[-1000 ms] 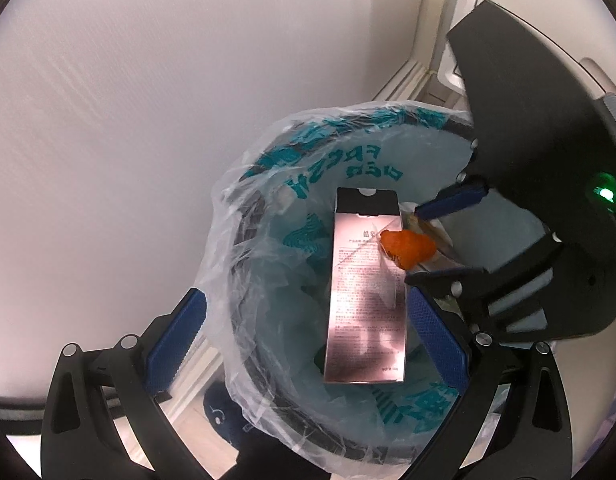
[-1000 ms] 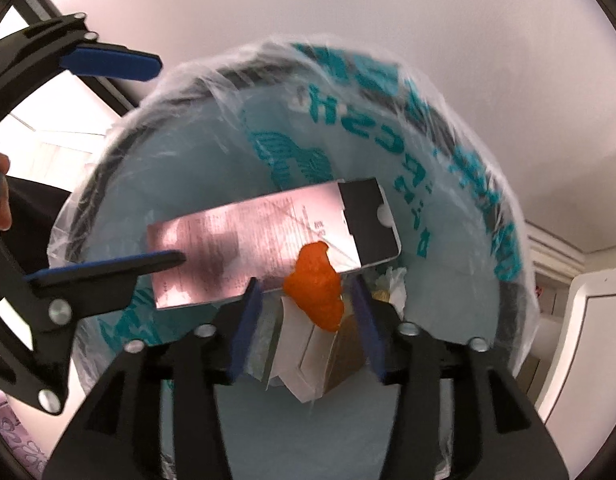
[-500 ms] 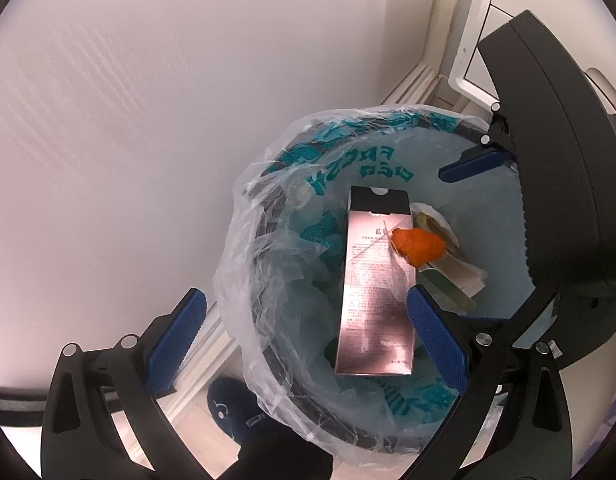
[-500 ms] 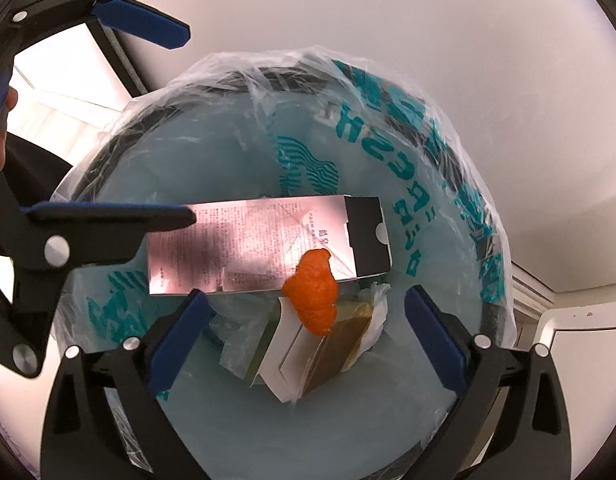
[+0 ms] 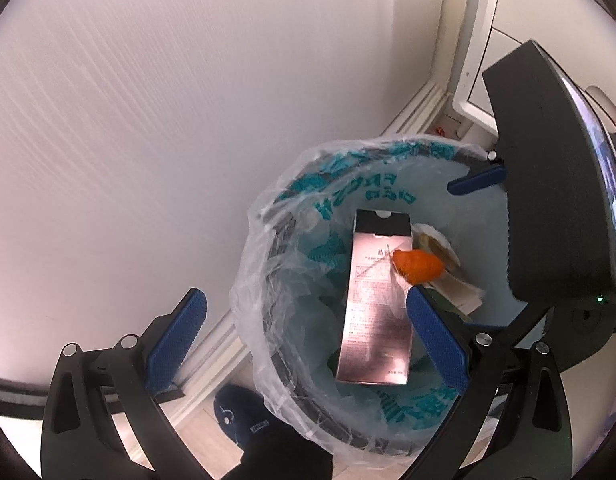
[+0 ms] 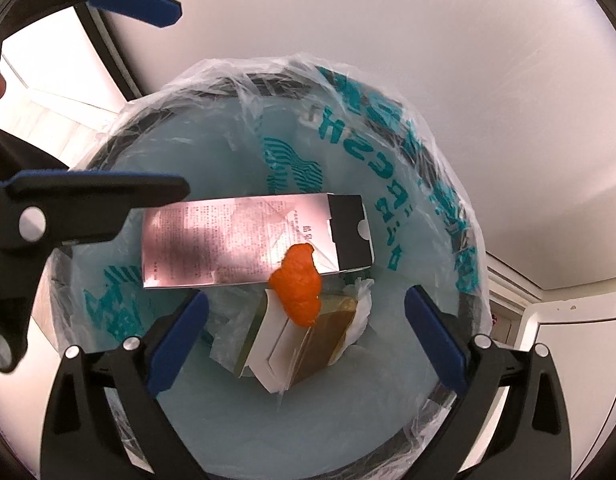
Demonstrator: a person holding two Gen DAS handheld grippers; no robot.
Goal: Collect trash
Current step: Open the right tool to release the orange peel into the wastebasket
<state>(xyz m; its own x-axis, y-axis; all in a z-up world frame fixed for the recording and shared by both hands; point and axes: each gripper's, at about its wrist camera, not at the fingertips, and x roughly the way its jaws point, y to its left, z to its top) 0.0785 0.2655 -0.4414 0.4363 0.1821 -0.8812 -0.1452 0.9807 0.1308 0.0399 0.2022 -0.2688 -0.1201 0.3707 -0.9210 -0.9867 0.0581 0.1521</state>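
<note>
Right tool (image 6: 305, 332) wide open, empty, above lined bin (image 6: 464, 264). Left tool (image 5: 305, 340) also wide open, holding nothing. Inside the bin: one pink carton (image 6: 235, 244), one orange peel (image 6: 299, 290), one flattened white box (image 6: 279, 352).

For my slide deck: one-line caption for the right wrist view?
Open right gripper above a lined trash bin holding a pink carton, orange scrap and small box.
</note>
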